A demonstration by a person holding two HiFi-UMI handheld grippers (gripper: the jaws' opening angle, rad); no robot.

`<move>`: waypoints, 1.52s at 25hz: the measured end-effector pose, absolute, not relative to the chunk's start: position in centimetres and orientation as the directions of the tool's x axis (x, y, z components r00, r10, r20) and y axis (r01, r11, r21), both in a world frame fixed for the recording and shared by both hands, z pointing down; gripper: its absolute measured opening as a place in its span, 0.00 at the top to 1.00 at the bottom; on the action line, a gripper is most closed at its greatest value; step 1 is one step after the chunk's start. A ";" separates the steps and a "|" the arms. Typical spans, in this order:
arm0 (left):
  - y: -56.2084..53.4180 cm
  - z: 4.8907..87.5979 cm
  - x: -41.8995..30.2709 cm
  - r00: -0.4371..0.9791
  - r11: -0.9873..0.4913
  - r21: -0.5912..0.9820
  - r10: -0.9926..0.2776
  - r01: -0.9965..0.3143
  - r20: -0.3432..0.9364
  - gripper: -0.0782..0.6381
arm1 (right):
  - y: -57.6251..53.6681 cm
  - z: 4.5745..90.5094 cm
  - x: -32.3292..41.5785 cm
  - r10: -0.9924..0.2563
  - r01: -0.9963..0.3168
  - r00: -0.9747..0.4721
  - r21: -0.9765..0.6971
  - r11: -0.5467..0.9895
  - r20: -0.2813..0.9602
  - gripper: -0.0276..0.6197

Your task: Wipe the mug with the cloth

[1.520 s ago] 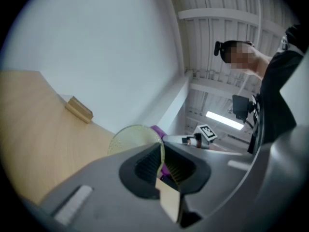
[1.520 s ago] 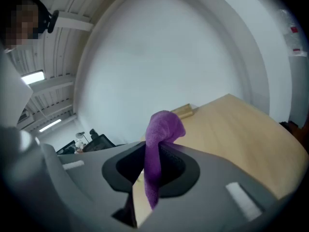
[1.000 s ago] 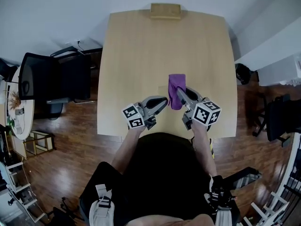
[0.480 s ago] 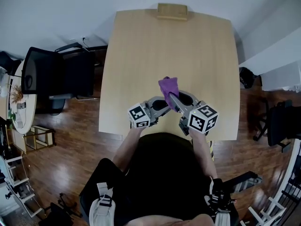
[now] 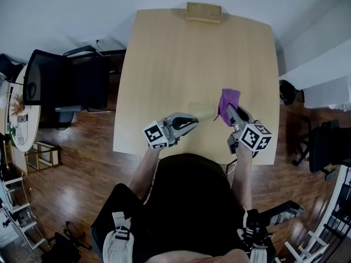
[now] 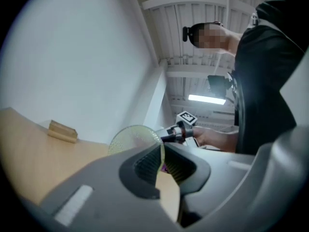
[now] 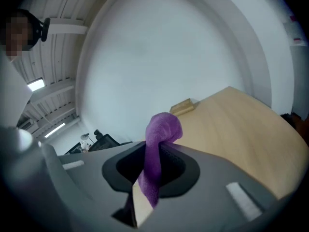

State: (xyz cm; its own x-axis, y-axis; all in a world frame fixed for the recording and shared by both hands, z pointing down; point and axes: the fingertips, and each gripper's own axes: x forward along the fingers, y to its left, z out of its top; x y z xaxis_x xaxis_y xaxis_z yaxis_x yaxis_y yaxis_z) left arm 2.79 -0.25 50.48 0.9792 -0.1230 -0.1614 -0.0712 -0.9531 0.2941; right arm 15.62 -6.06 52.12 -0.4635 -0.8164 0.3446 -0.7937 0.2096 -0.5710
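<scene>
While the fingers of your left gripper (image 5: 192, 123) were clamped, nearly closed, on the mug (image 5: 202, 112), your right gripper (image 5: 231, 113) pinched the purple cloth (image 5: 228, 98) just beside it. The mug lay level above the worktop (image 5: 192, 59), long axis toward the cloth.

You're working in what looks like an office: a plain light-wood table (image 5: 164, 59) on a dark plank floor (image 5: 71, 185), black office chairs (image 5: 55, 86) at either side, bare white walls (image 5: 55, 15), and a strip light (image 6: 206, 98) under a ribbed ceiling (image 6: 203, 33).
</scene>
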 end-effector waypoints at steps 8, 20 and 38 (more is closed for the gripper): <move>0.6 51.7 3.9 0.996 -0.987 0.153 -0.054 -0.041 -0.077 0.83 | -5.7 46.1 4.4 -0.682 -0.696 -0.687 -0.495 0.519 0.250 0.86; 0.2 51.7 1.3 0.995 -0.992 0.112 -0.066 -0.057 -0.074 0.83 | -6.4 50.9 14.4 -0.799 -0.795 -0.497 -0.547 0.263 0.339 0.86; -1.5 47.0 -0.3 0.936 -0.972 0.220 -0.153 -0.084 -0.318 0.83 | -5.8 56.5 14.1 -0.760 -0.623 -0.579 -0.761 0.180 0.294 0.86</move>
State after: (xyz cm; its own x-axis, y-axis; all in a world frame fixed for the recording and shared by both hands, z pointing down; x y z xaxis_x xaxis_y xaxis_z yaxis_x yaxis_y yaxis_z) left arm -0.30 -1.45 47.00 0.9357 -0.1529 -0.3180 -0.0841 -0.9719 0.2200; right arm 14.09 -5.78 56.53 -0.5790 -0.7603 0.2944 -0.6230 0.1796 -0.7613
